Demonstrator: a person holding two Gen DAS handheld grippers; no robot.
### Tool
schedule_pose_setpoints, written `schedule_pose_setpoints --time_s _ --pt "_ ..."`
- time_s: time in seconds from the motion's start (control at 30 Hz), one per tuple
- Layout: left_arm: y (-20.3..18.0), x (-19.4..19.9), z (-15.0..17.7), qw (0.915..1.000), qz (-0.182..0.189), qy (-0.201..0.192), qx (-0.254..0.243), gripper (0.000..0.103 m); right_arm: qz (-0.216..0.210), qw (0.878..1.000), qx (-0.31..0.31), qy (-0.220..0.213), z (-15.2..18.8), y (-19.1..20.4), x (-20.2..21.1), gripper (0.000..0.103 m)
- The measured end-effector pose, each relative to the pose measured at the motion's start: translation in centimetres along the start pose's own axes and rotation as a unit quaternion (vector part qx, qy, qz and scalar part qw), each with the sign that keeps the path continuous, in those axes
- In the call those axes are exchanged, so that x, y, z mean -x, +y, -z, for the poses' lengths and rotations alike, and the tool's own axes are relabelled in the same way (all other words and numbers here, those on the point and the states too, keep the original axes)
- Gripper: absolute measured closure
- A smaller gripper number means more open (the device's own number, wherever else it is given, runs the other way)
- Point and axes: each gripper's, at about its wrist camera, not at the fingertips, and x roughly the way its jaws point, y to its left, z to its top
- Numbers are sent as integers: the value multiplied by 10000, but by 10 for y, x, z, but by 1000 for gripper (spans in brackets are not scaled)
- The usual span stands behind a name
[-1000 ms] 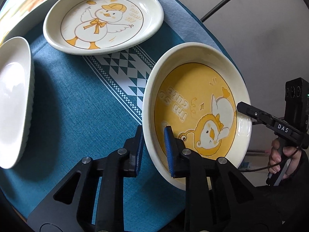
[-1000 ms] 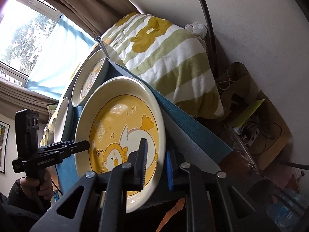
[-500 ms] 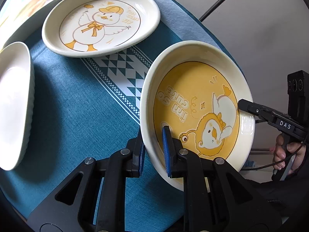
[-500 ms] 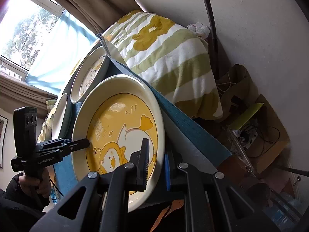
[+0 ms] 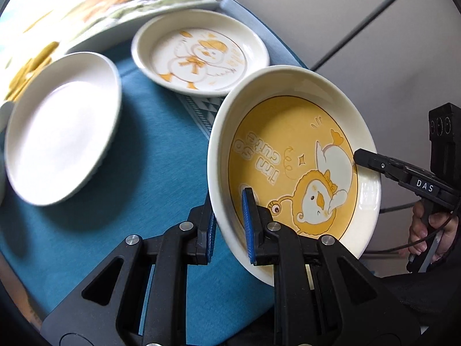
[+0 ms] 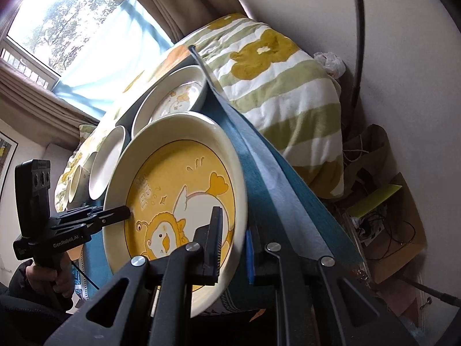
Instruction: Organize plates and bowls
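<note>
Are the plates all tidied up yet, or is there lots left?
Not yet. Nothing looks stacked. Both tongs, left and right, grip the yellow duck plate, lifted and tilted over the blue cloth. The cream duck-picture plate and the plain white plate lie separately, still to be sorted.

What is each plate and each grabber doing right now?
Yellow duck plate: lifted and tilted, held by its rim on two sides.
White duck plate: lying flat on the blue cloth.
Plain white plate: lying on the cloth, blurred.
Left gripper: shut on the yellow plate's rim.
Right gripper: shut on its opposite rim.
</note>
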Motion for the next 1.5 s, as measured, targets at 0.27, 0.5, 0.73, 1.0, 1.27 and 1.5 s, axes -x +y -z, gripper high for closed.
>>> schedule_pose_setpoints --time_s 0.27,0.5,0.73,1.0,1.27,1.5 --pt "48 76 51 9936 -477 -543 873 89 -493 9933 968 402 -16 78 -23 90" --pt "111 117 119 9761 -953 -700 1825 89 -907 9743 1807 992 3 155 -71 90" --pt "163 135 196 9602 -1117 -616 2486 89 -1133 9571 2261 1417 42 213 -115 90" --pt "207 128 240 9524 -1015 -640 2804 89 -1090 9508 2392 1637 71 244 -148 90" --pt "221 112 243 9555 -945 -697 2707 89 -1087 9554 2303 1498 80 241 -160 90" --pt "220 111 242 9593 -947 -737 2557 89 -1040 9569 2324 1397 83 241 -158 90"
